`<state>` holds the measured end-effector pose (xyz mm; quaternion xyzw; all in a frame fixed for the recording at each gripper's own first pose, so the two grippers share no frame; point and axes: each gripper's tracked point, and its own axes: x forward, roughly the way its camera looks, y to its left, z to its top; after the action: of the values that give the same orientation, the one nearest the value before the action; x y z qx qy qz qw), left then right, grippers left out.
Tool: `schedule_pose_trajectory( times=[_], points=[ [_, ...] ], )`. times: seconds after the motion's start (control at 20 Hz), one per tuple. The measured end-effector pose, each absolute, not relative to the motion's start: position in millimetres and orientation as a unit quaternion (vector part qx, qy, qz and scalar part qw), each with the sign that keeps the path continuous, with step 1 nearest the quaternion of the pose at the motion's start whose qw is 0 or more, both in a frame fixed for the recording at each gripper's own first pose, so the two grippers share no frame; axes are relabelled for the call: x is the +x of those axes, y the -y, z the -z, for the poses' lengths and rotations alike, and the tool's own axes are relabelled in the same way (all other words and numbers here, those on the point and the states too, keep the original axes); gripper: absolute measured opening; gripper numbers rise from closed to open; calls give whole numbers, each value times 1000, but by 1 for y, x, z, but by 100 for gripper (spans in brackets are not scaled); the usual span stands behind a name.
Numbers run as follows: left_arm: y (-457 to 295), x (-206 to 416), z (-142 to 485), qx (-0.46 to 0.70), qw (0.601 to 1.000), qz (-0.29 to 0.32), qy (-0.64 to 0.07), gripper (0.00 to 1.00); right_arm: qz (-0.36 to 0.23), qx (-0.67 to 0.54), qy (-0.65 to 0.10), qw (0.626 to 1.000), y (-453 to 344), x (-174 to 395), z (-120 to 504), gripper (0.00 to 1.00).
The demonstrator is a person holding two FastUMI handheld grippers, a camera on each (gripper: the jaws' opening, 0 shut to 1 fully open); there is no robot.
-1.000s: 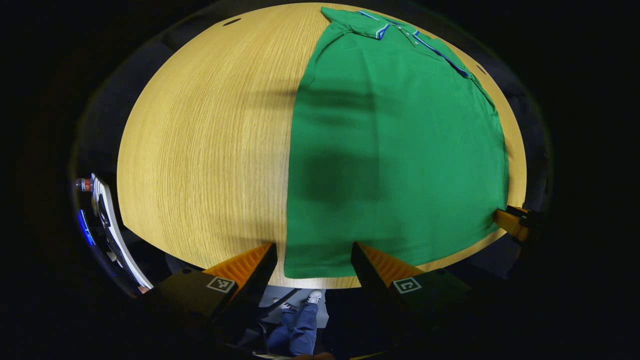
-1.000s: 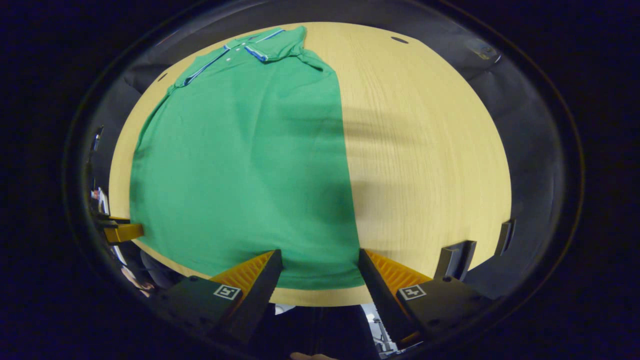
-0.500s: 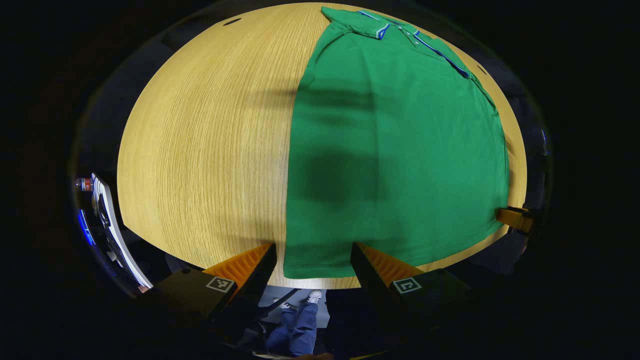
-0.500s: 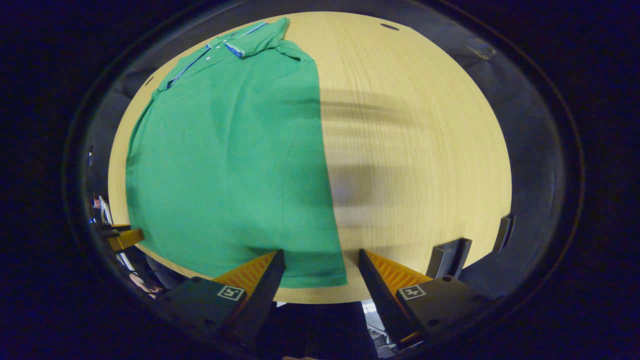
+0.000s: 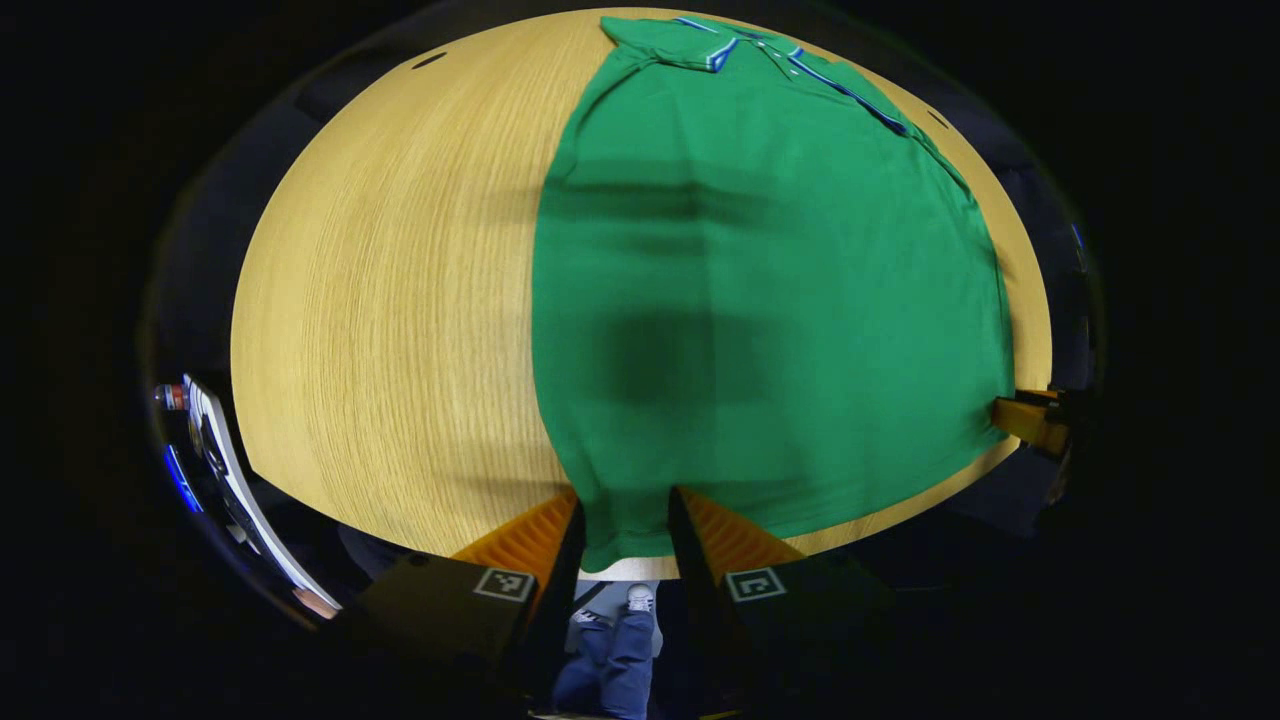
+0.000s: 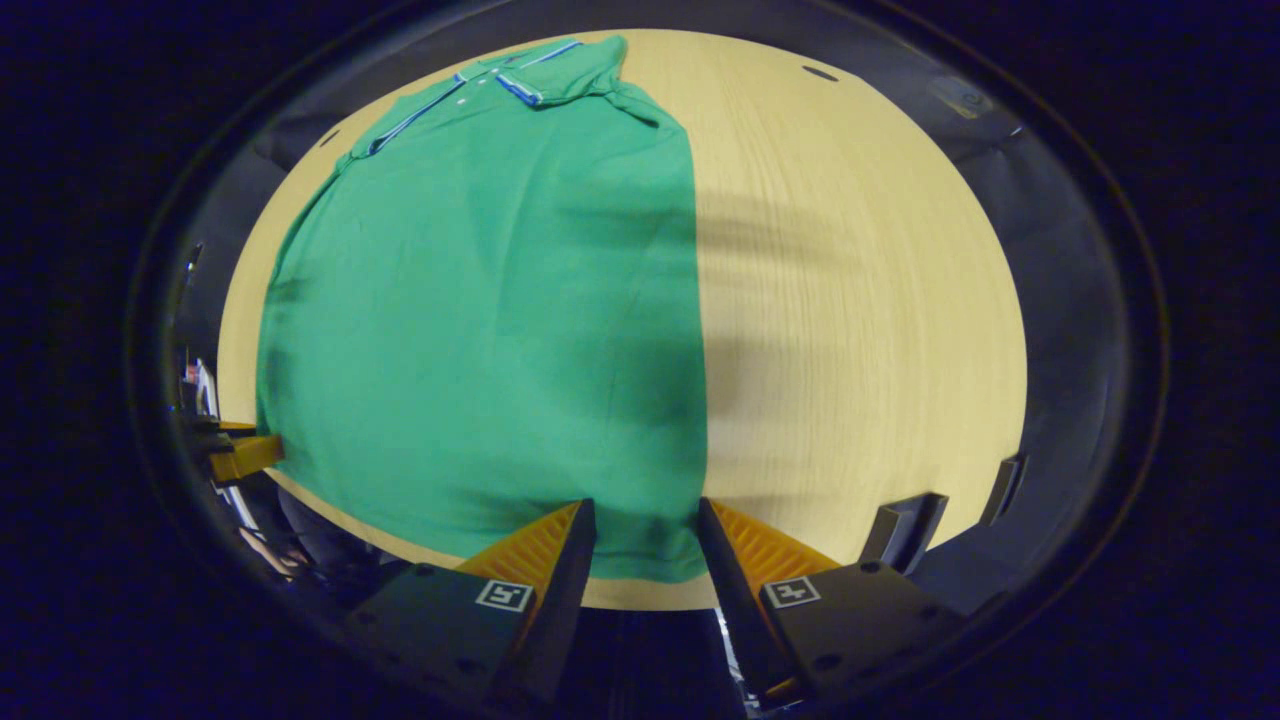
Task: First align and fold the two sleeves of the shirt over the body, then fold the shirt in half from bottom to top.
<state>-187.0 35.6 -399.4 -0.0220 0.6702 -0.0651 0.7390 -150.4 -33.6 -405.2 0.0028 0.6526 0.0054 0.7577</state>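
Green polo shirt with blue-trimmed collar (image 5: 760,300) flat on the pale wooden table (image 5: 380,300), sleeves already tucked in — likely the bottom-to-top fold now. Left gripper (image 5: 620,530) pinching the near hem corner; right gripper (image 6: 645,540) straddling the other corner, narrowly parted, not clearly clamped. Next — firm both grips, then lift evenly toward the collar.

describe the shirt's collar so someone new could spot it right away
Start at the round wooden table; the green shirt lies flat over one side. At its far end, opposite both grippers, sits the collar, the only part trimmed with blue and white stripes.
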Motion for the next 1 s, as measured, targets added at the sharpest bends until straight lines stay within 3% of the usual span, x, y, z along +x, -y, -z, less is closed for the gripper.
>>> schedule_pose_trajectory(
  times=[0.05,0.15,0.2,0.25,0.3,0.4,0.7,1.0],
  points=[
    [-37,-188,398,-22,739,66,-670,56,-1,5,-647,762,35,-149,406,69],
    [-33,-188,398,-25,737,70,-672,33,3,13,-644,765,31,-151,405,64],
    [-32,-188,399,-24,736,74,-672,34,-2,9,-644,765,29,-151,404,56],
    [-29,-188,399,-25,736,78,-672,17,-11,2,-647,763,25,-152,405,49],
    [-30,-187,398,-27,735,77,-673,12,-21,-7,-649,760,21,-152,405,28],
    [-31,-187,397,-25,736,82,-672,4,-27,-14,-652,757,18,-150,405,4],
    [-31,-170,381,-28,742,84,-664,3,-28,12,-657,754,21,-148,399,7],
    [-41,-103,309,-23,785,88,-612,3,-39,1,-605,796,16,-106,340,3]
  ],
)
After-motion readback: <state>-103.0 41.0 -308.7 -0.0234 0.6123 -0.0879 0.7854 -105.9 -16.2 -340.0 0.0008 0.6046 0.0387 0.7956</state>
